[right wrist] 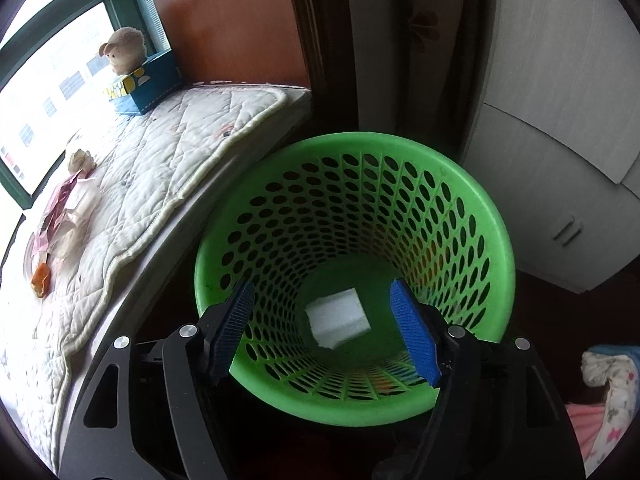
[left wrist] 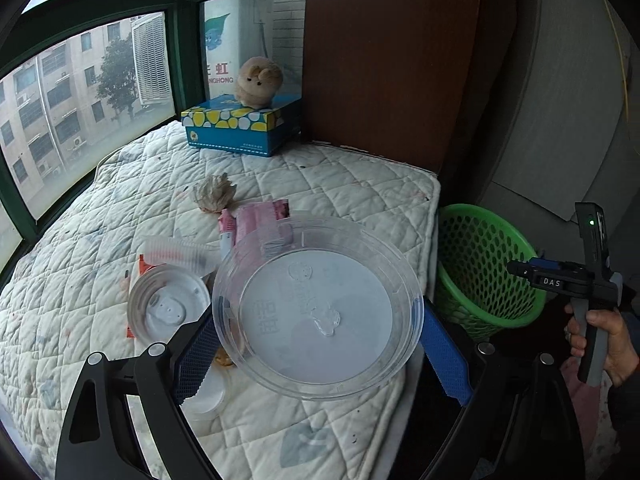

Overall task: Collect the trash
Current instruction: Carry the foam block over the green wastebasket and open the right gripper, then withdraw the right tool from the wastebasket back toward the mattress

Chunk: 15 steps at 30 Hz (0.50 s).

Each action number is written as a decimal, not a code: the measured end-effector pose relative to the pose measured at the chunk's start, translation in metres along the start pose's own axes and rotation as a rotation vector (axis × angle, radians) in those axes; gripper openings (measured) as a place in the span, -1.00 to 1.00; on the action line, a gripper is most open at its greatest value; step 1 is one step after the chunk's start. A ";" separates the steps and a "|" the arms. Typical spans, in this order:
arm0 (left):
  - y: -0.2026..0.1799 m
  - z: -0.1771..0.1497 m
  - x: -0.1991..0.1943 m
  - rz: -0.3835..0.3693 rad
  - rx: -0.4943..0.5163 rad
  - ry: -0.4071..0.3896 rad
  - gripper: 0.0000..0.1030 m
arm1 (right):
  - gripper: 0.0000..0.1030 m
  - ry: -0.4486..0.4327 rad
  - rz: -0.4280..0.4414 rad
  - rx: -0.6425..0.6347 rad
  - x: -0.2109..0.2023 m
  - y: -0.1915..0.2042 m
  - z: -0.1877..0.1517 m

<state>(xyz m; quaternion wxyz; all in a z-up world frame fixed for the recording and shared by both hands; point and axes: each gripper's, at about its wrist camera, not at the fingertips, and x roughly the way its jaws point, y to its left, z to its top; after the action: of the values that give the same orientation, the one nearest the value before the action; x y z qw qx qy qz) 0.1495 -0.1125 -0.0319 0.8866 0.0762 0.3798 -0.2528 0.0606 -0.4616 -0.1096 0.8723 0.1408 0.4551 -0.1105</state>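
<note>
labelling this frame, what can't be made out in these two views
- Left wrist view: whether the left gripper pads press the clear plastic lid; its rim hides the contact.
- Left wrist view: trash under that lid, only smeared shapes.
- Right wrist view: white piece in the green basket, too blurred to identify.

— What's on the window ledge?
— A quilted pad (left wrist: 328,184). At the back, a blue tissue box (left wrist: 240,126). Nearer, a paper wad (left wrist: 214,194), a pink wrapper (left wrist: 260,220), a clear cup (left wrist: 176,254) on its side, a white lid (left wrist: 166,308).
— And the floor?
— A green basket (right wrist: 356,280) beside the ledge.
</note>
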 end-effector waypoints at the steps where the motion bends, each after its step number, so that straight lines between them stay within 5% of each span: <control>1: -0.008 0.002 0.003 -0.015 0.008 0.003 0.72 | 0.39 -0.003 0.001 0.002 -0.003 -0.004 -0.001; 15: -0.122 0.033 0.075 -0.155 0.134 0.065 0.72 | 0.46 -0.081 -0.037 -0.003 -0.058 -0.039 -0.006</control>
<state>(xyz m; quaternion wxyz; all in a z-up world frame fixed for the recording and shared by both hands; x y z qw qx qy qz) 0.1528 -0.2577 -0.0552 0.8444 0.1140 0.3953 -0.3430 0.0113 -0.4920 -0.0710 0.8879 0.1262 0.4223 -0.1315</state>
